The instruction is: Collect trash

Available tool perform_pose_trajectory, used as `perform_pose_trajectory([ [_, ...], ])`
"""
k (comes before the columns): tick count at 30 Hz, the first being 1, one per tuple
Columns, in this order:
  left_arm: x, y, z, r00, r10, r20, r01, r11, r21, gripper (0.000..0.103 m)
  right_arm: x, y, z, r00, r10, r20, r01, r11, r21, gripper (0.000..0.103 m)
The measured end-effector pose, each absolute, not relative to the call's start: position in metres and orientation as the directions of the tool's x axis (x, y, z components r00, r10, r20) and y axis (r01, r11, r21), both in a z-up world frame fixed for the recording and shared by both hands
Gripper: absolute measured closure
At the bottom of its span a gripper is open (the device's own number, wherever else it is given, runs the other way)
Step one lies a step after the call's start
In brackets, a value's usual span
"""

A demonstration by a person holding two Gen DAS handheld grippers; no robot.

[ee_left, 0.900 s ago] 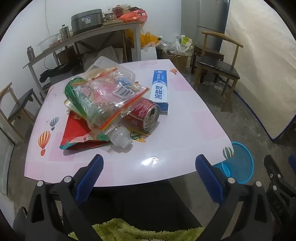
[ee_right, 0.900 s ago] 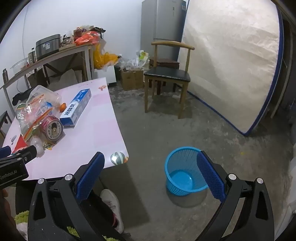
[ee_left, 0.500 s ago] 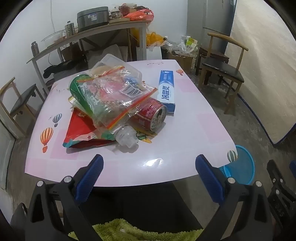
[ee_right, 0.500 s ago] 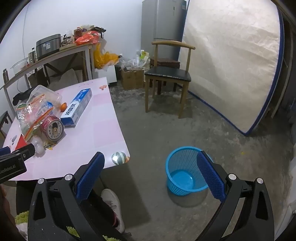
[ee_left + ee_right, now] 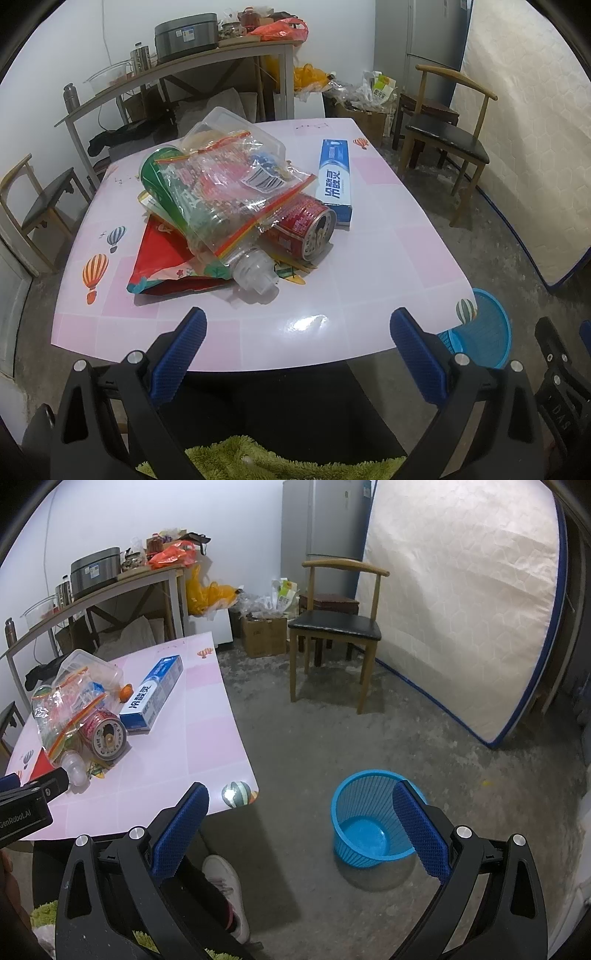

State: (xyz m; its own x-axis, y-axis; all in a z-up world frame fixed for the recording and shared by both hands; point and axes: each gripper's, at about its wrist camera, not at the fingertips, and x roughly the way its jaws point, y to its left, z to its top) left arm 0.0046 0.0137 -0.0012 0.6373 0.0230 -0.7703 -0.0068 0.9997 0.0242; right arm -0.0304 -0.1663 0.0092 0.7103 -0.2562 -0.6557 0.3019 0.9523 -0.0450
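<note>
A heap of trash lies on the pink table (image 5: 388, 266): a clear zip bag (image 5: 229, 195) over a green-labelled plastic bottle (image 5: 184, 206), a red tin can (image 5: 306, 229) on its side, a red wrapper (image 5: 162, 266) and a blue toothpaste box (image 5: 334, 181). My left gripper (image 5: 297, 332) hovers open over the table's near edge, short of the heap, nothing between its fingers. My right gripper (image 5: 301, 808) hangs open above the floor, right of the table, with the empty blue basket (image 5: 369, 823) behind its right finger. The can (image 5: 105, 736) and box (image 5: 153, 692) also show there.
A wooden chair (image 5: 334, 627) with a black seat stands beyond the table. A mattress (image 5: 465, 602) leans on the right wall. A cluttered side table (image 5: 177, 66) and cardboard boxes (image 5: 264, 633) line the back. A person's shoe (image 5: 227, 890) rests on the floor under my right gripper.
Both views have drifted slightly; the heap sits a little further right and nearer in the left wrist view. Both grippers stay open and empty.
</note>
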Motion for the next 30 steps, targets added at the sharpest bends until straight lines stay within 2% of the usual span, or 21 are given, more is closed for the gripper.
perform_pose_trajectory([
  [30,0.0052,0.0153,-0.0005,0.638,0.027,-0.77,-0.008,1.0,0.029,0.006,-0.0342,-0.1705,0.0134,0.714,-0.257,-0.651,0.3,0.953,-0.047,0.007],
])
